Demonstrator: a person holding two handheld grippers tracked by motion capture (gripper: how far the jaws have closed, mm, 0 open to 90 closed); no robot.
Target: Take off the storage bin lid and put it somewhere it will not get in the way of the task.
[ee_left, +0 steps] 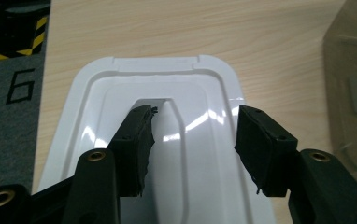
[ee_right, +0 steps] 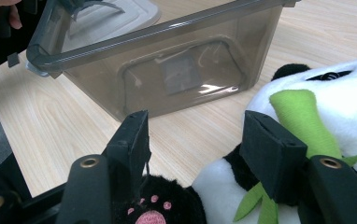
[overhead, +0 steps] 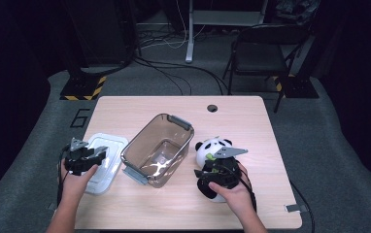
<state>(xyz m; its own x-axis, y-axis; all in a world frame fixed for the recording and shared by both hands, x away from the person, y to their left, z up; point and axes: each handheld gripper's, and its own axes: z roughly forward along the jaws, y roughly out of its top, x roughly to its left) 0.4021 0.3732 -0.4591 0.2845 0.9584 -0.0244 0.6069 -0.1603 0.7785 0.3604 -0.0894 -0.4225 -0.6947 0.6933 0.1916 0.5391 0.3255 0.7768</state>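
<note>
High view: smoky clear plastic storage bin [overhead: 157, 150] sitting mid-tabletop [overhead: 125, 109].

Left gripper view: left tool [ee_left: 193, 140] hovering part-open, empty, over the white plastic lid [ee_left: 120, 79] left of the bin.

Right gripper view: right tool [ee_right: 195, 140] standing part-open over the plush black-and-white panda [ee_right: 354, 107] right of the bin, gripping nothing.

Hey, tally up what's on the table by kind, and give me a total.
Lid: 1
Bin: 1
Panda: 1
Total: 3
</note>
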